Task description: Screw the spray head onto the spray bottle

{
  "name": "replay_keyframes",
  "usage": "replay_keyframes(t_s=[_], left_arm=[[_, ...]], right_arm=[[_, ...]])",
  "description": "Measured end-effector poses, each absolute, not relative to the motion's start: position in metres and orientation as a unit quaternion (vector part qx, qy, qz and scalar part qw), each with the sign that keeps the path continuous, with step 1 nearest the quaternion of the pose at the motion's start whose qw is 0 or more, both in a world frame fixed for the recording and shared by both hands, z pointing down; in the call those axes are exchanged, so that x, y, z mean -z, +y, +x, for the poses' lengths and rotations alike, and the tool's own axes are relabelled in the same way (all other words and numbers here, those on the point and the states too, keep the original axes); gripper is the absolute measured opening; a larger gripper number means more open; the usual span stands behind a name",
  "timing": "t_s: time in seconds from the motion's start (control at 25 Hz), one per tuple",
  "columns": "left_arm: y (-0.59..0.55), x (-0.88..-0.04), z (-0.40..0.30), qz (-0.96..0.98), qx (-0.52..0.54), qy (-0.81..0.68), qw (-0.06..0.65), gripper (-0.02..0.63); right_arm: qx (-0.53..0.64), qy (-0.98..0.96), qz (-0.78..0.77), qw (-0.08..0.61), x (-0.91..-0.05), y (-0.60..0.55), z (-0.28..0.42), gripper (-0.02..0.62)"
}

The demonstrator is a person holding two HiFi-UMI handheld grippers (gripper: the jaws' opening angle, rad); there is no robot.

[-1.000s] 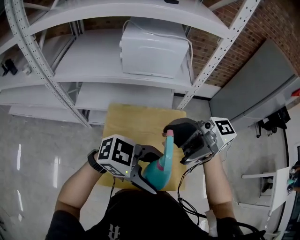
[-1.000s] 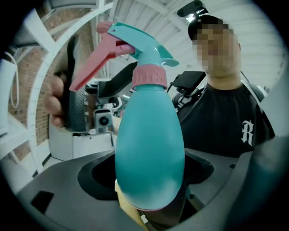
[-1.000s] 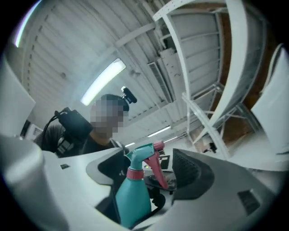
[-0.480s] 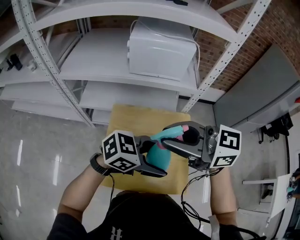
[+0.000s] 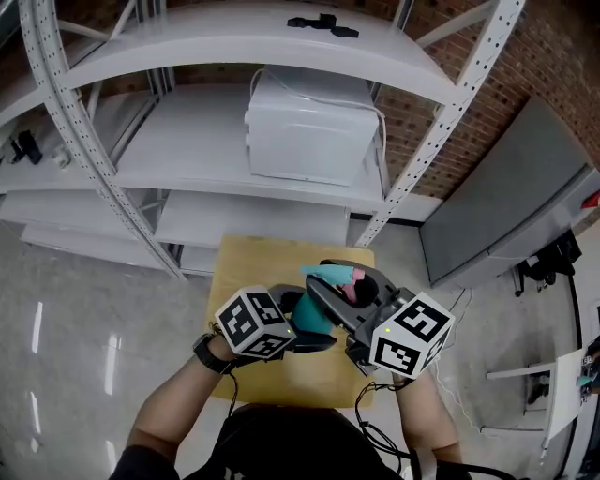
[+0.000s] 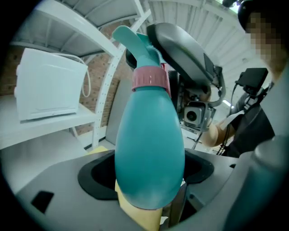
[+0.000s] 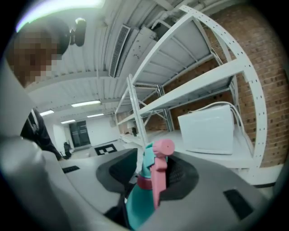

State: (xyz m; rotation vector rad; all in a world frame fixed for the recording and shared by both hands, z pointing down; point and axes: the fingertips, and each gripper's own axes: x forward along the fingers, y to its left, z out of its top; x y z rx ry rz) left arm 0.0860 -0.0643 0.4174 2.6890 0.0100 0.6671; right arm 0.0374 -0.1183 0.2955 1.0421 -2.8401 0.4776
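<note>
Just closing the right gripper (image 5: 330,277) onto the spray head (image 7: 159,168) and pinching it, clamping the teal bottle (image 6: 149,144) in the left gripper (image 5: 314,319), swinging both lower over the wooden table (image 5: 253,253) than a second ago, probably set for twisting tight.

A pale wooden table (image 5: 267,262) stands on the glossy grey floor (image 5: 75,309). Just behind the table rises a white metal shelf rack (image 5: 187,155). On the shelf directly beyond the table sits a white box (image 5: 309,127) with a cable, and on the shelf above lies a small black object (image 5: 322,23).
</note>
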Motion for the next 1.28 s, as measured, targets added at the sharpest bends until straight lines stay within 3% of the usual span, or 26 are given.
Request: replay_keyframes(t_s=[0.12, 0.28, 0.36, 0.6, 0.8, 0.84, 0.92, 1.0, 1.28], left_arm=[[-0.037, -0.396, 0.087, 0.957, -0.204, 0.093, 0.181, 0.402], [0.016, -0.358, 0.073, 0.94, -0.153, 0.256, 0.167, 0.402], [0.04, -0.342, 0.067, 0.92, -0.137, 0.331, 0.161, 0.402], [0.098, -0.337, 0.064, 0.859, -0.146, 0.468, 0.149, 0.402], [0.106, -0.348, 0.064, 0.847, -0.164, 0.482, 0.155, 0.402], [0.102, -0.349, 0.065, 0.852, -0.161, 0.472, 0.158, 0.402], [0.087, -0.35, 0.069, 0.872, -0.152, 0.434, 0.169, 0.402], [0.067, -0.353, 0.074, 0.898, -0.15, 0.374, 0.178, 0.402], [-0.019, -0.401, 0.083, 0.95, -0.237, 0.092, 0.182, 0.402]], right_arm=[[-0.181, -0.953, 0.24, -0.032, -0.263, -0.086, 0.048, 0.235], [-0.183, -0.962, 0.049, -0.198, -0.216, -0.047, 0.098, 0.241], [-0.165, -0.958, -0.036, -0.232, -0.214, -0.04, 0.108, 0.241], [-0.076, -0.959, -0.232, -0.145, -0.232, 0.0, 0.059, 0.241], [-0.031, -0.949, -0.299, -0.095, -0.236, 0.029, 0.043, 0.241], [-0.032, -0.954, -0.286, -0.086, -0.237, 0.027, 0.04, 0.238], [-0.05, -0.968, -0.235, -0.074, -0.238, 0.012, 0.035, 0.151], [-0.076, -0.981, -0.167, -0.057, -0.242, -0.007, 0.034, 0.124], [-0.132, -0.982, 0.128, 0.051, -0.28, -0.08, 0.033, 0.106]])
